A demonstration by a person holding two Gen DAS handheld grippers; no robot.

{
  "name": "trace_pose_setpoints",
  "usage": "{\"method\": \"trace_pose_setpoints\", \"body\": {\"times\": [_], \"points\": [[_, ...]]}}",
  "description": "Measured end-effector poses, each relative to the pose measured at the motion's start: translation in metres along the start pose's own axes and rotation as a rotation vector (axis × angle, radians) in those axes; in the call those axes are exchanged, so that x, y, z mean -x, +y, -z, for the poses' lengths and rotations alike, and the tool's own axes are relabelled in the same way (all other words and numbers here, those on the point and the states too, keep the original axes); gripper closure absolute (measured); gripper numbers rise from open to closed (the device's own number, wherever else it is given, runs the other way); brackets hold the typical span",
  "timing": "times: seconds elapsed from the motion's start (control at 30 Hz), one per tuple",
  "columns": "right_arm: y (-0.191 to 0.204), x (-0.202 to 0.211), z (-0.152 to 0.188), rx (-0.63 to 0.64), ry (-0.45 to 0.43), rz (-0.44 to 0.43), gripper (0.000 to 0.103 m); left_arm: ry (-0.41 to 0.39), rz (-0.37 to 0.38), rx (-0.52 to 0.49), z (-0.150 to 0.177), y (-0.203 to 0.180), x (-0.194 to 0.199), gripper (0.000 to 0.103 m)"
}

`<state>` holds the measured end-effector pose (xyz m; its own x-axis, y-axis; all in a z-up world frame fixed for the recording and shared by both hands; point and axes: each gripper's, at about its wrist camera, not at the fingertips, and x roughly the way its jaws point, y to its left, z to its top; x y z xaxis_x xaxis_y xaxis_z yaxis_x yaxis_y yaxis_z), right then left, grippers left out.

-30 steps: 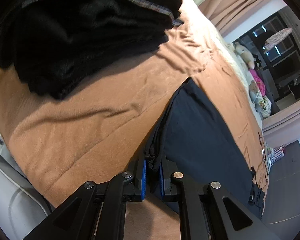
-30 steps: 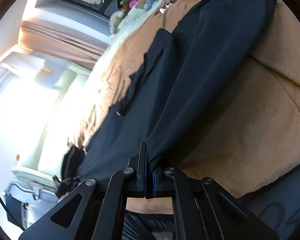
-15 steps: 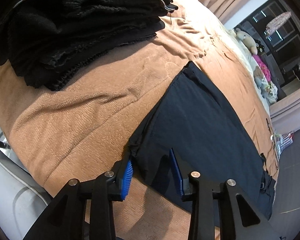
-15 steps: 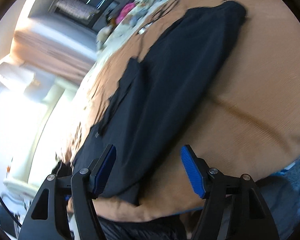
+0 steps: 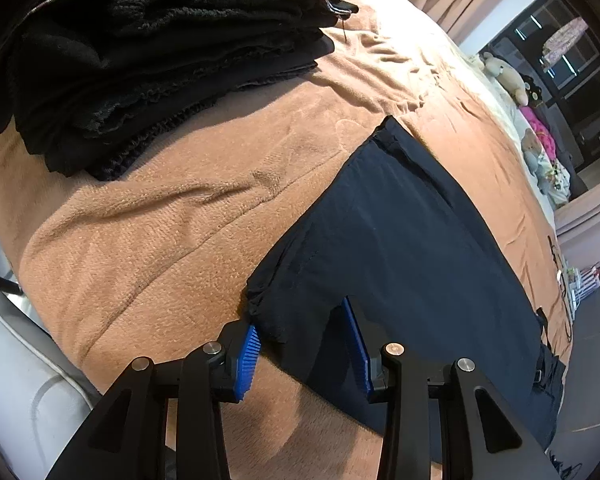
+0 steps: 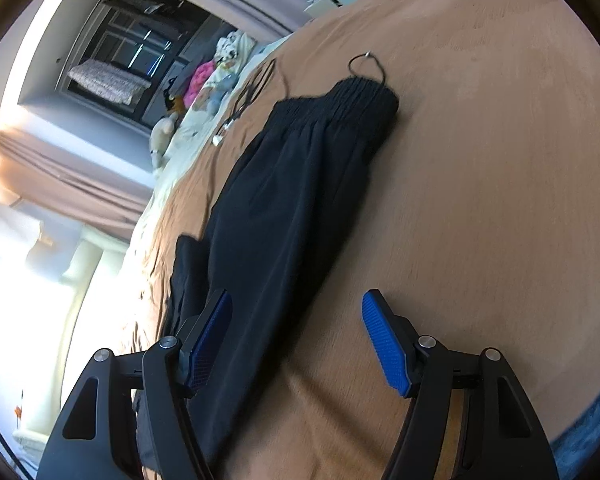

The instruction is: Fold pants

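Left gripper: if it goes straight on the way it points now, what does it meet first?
Most likely the dark pants: the left gripper has open jaws straddling their hem corner, on the brown blanket. Depth is uncertain.

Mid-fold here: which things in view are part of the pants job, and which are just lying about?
Job:
- dark pants on the brown blanket
- left gripper, open
- right gripper, open

Lying about:
- stack of folded black clothes
- stuffed toys
- cables

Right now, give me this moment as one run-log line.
left gripper: open, just opened, pants hem between fingers, unpressed | right gripper: open, just opened, above pants | pants: flat on blanket
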<state>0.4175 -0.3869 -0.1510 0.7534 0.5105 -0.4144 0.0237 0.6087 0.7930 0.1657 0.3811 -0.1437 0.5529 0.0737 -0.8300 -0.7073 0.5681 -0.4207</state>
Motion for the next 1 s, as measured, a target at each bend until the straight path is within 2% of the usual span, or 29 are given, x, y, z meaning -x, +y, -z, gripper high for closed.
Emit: {"method": "trace_pose_setpoints", "body": {"times": [0.23,0.43,0.5,0.57,0.6,0.67,0.77,1.0], "points": [[0.01,-0.016,0.013,-0.038,-0.026,0.026,0.037,-0.002,-0.015,0.016,-0.004,0.0,-0.004,0.063],[0.004,-0.004,0.025,-0.061,-0.056,0.051,0.037,-0.001,-0.032,0.026,-0.008,-0.003,-0.008,0.063],[0.001,-0.003,0.025,-0.069,-0.065,0.064,0.044,0.0,-0.039,0.023,-0.009,-0.004,-0.009,0.063],[-0.002,-0.004,0.024,-0.091,-0.067,0.074,0.064,0.0,-0.046,0.017,-0.01,-0.005,-0.009,0.063],[-0.002,-0.005,0.024,-0.104,-0.06,0.068,0.066,0.0,-0.048,0.015,-0.01,-0.005,-0.009,0.063],[-0.002,0.0,0.025,-0.106,-0.059,0.063,0.077,0.0,-0.051,0.011,-0.01,-0.006,-0.01,0.063],[0.003,0.015,0.031,-0.072,-0.087,0.087,0.082,-0.002,-0.051,0.009,-0.011,-0.006,-0.01,0.063],[0.008,0.059,0.058,-0.07,-0.14,0.122,0.082,-0.001,-0.042,0.012,-0.012,-0.005,-0.011,0.063]]}}
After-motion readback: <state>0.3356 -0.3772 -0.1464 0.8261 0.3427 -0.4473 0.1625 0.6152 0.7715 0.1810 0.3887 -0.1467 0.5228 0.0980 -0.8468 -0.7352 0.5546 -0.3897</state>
